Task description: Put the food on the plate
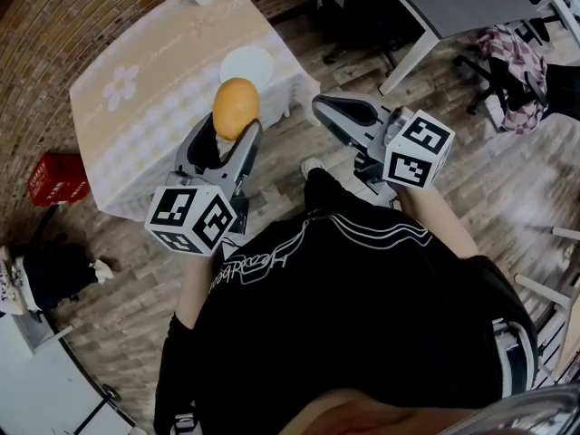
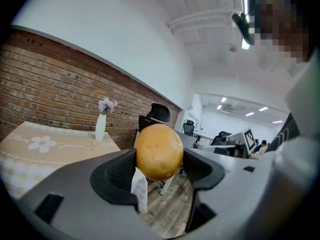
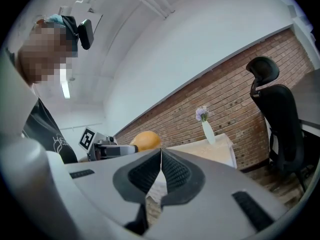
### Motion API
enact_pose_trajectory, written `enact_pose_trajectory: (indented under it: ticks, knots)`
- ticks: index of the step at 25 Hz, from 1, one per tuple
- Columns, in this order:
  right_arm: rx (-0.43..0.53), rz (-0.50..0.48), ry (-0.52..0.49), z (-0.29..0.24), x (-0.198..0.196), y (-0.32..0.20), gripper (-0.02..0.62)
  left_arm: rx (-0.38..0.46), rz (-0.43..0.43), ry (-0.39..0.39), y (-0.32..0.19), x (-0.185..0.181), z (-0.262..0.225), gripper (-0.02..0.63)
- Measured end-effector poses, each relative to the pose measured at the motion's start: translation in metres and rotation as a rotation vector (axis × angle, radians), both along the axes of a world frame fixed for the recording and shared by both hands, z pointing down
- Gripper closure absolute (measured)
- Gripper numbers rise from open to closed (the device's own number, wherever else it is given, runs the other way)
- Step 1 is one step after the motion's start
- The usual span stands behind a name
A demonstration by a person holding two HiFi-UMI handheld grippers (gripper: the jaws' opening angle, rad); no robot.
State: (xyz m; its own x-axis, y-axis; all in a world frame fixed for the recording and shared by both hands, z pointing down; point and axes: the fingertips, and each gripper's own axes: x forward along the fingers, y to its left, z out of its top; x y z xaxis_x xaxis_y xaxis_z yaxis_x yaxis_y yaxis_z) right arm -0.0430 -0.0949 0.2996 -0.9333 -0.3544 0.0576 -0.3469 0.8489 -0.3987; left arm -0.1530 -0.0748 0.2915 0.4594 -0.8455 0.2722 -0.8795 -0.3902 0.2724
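Head view, carrying step: holding the round orange-yellow food (image 1: 236, 105) aloft in the left gripper (image 1: 236, 130), just short of the near edge of the cloth-covered table (image 1: 136, 107), with the white plate (image 1: 246, 66) lying bare on the tabletop a little beyond

Left gripper view: clamping the food across its widest part, with the jaws parted only as far as its width and pressing on both flanks, probably to stop a smooth round body from slipping out during the carry; pointing forward and slightly upward, toward the table and the vase (image 2: 100, 126) at its far end, presumably to clear the table edge on the way in

Right gripper view: holding the right gripper (image 3: 160, 159) closed pad against pad with nothing between, riding idle beside the left one, apparently held out of the way so as not to crowd the approach

Judging from this position: needing to reach further over the table and come down low over the middle of the plate before parting the jaws, since releasing a round item from any height is risking a roll off the rim
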Motion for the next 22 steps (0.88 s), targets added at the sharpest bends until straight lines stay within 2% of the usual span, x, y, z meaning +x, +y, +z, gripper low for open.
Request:
enact_pose_trajectory:
  ticks: [10,22]
  knots:
    - [-0.041,-0.044,0.020,0.016,-0.015,-0.064,0.598,-0.059,-0.047,0.017,-0.061,-0.014,0.024,0.314]
    - [-0.098,-0.063,0.054,0.046,-0.028,-0.133,0.598,-0.103,-0.108,-0.061,-0.133,-0.039,0.061,0.316]
